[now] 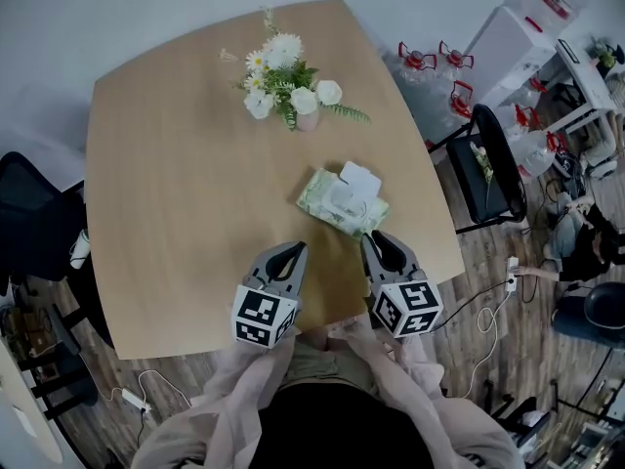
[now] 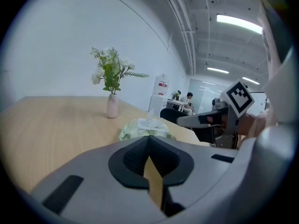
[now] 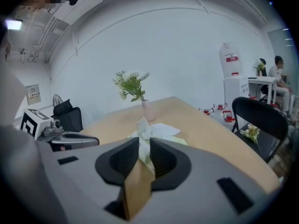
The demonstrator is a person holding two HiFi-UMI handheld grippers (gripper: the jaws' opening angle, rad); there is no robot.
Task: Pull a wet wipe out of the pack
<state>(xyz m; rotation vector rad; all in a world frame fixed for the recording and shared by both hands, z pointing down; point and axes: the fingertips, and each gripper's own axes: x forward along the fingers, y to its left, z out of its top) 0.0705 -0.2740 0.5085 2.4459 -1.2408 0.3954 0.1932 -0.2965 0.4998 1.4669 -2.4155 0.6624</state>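
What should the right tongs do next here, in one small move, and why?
Probably ease the right tongs forward onto the wipe tuft and close on it. The pack lies just ahead with its lid flipped open, the tuft stands up from the opening, and these tongs stand apart, empty, lined up with it. The left tongs are shut, short of the pack.

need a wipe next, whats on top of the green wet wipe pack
On the soft green pack, a white plastic flip lid stands open and a crumpled white wipe pokes up. The pack's inside is hidden.
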